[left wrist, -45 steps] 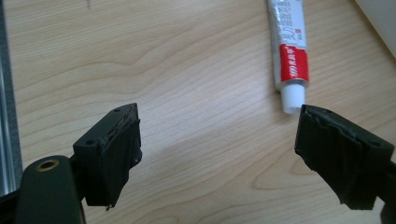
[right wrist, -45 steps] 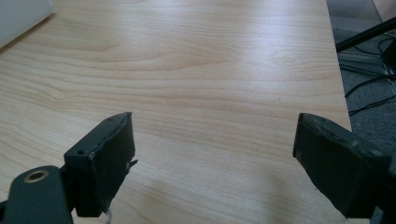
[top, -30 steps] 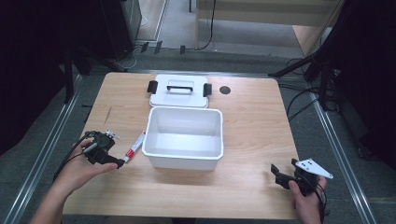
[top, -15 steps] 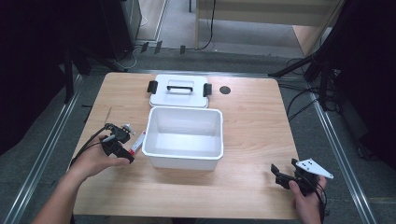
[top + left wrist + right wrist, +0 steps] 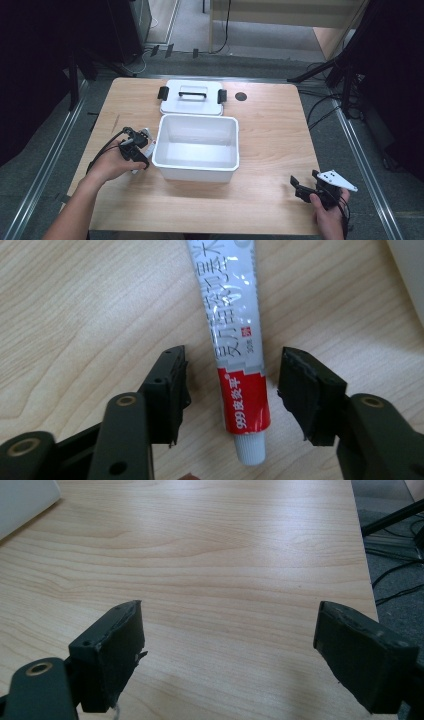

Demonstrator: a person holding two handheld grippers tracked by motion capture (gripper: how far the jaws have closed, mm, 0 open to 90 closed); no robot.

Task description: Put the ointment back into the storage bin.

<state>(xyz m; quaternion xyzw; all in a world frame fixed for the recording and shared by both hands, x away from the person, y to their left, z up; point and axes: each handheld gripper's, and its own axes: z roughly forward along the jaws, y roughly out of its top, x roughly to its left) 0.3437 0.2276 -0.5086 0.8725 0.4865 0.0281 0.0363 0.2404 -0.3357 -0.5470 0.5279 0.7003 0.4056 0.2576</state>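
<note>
While the tube waits flat on the table, these lines run from big to small.
Table (image 5: pixel 270 130): bare wood; press down gently so the jaws slide under nothing.
Bin (image 5: pixel 198 146): open, just right of the tube; likely goal.
Lid (image 5: pixel 192 97): behind the bin.
Right gripper (image 5: pixel 303 188): jaws released, idle, well apart.
Left gripper (image 5: pixel 232 390): jaws released, straddling the tube; close squarely across the red band.
Tube (image 5: pixel 235 345): between the jaws, cap toward the camera.
Change: left gripper has moved toward the bin, over the tube.
</note>
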